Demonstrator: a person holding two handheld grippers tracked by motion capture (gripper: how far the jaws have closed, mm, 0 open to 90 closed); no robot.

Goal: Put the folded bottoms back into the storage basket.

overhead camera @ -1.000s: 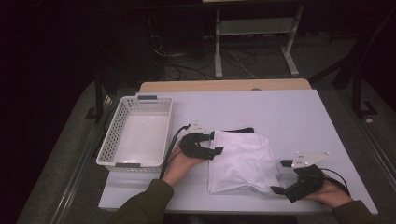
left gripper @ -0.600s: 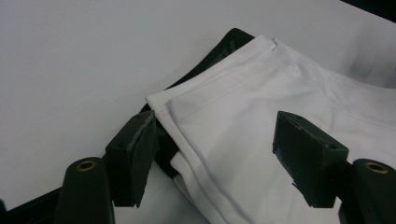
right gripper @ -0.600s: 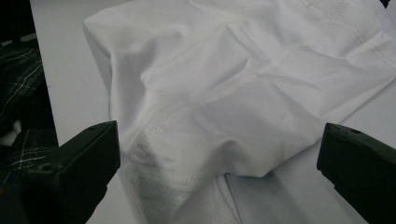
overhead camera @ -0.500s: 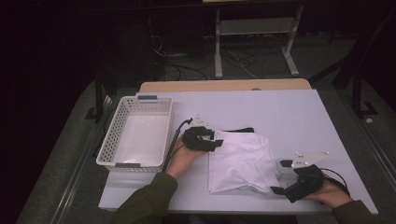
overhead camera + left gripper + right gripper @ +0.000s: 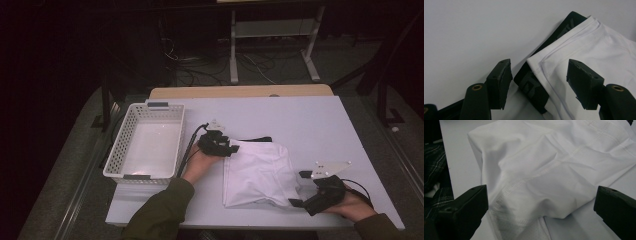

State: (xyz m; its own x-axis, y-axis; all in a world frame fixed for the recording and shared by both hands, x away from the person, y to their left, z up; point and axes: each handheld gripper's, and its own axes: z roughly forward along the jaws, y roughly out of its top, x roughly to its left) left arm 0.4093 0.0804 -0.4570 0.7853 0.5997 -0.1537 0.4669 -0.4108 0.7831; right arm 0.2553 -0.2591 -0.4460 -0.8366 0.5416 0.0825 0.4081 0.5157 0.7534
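White garment (image 5: 260,172) unmoved; left gripper (image 5: 231,148) has reached its corner, jaws spread; right gripper (image 5: 298,189) apparently unmoved, spread.

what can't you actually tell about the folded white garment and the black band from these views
- Black waistband: faint lettering in the left gripper view, too dim and tilted to read; the white garment covers most of it.
- Garment type: folded, so its shape stays hidden in the high view.
- White basket: its holes are too small in the high view to see through.
- Right gripper: whether it touches the cloth is too small to tell in the high view.
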